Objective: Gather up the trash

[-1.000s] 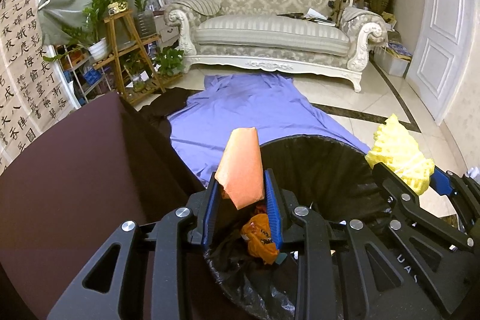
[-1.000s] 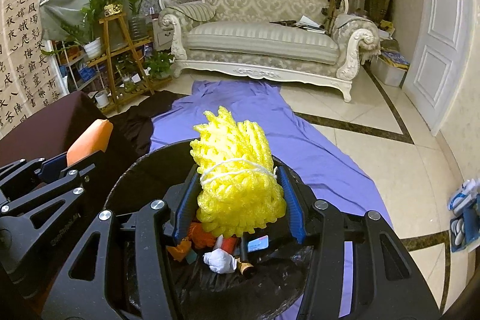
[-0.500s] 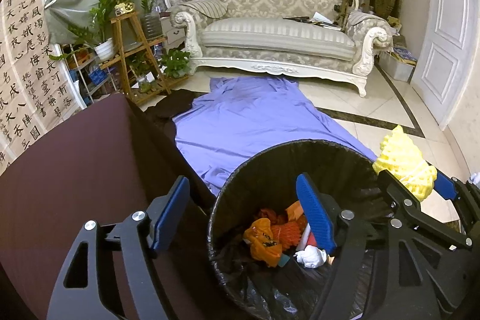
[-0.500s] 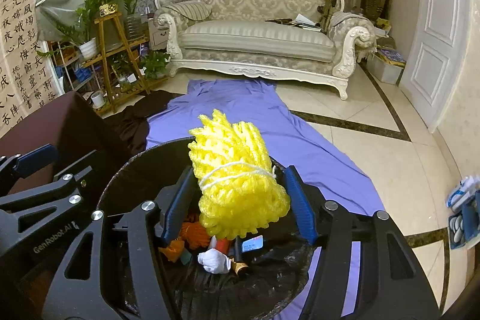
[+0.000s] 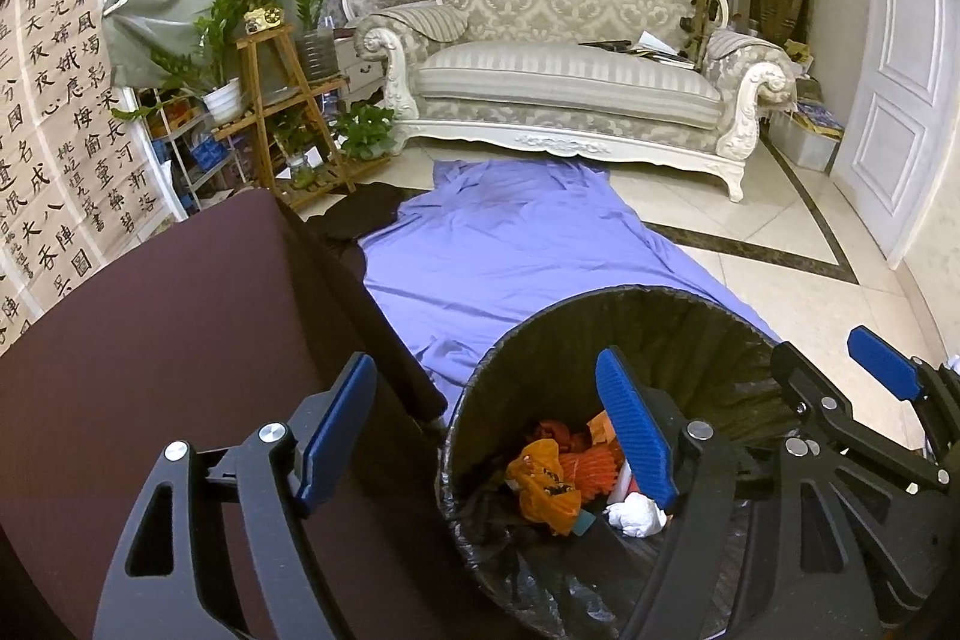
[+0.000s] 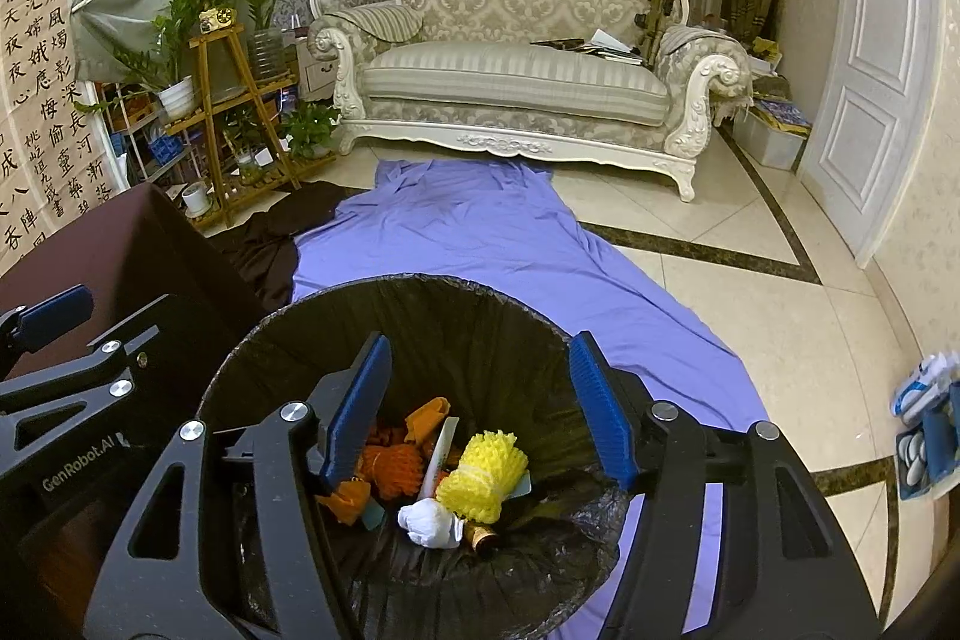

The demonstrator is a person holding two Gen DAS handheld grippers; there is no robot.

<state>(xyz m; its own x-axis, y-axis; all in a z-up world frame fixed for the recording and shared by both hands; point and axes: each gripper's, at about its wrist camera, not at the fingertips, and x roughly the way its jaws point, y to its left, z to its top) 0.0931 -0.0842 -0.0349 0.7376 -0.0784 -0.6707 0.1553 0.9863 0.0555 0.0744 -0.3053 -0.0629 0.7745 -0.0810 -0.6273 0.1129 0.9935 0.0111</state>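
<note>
Okay, both drops done: my left gripper (image 5: pixel 486 430) and right gripper (image 6: pixel 477 415) have just spread, both empty, yellow net (image 6: pixel 483 475) lying in the bin (image 6: pixel 420 304) with the other trash.

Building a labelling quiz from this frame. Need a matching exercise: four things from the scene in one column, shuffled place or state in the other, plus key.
Things:
1. yellow foam net
2. purple sheet
3. right gripper
4. potted plants

Place or state:
A. spread flat on the floor in front of the sofa
B. on and around the wooden stand at the left wall
C. lying inside the black-lined trash bin among other trash
D. open, empty, over the bin

Pairs: 1-C, 2-A, 3-D, 4-B
</note>
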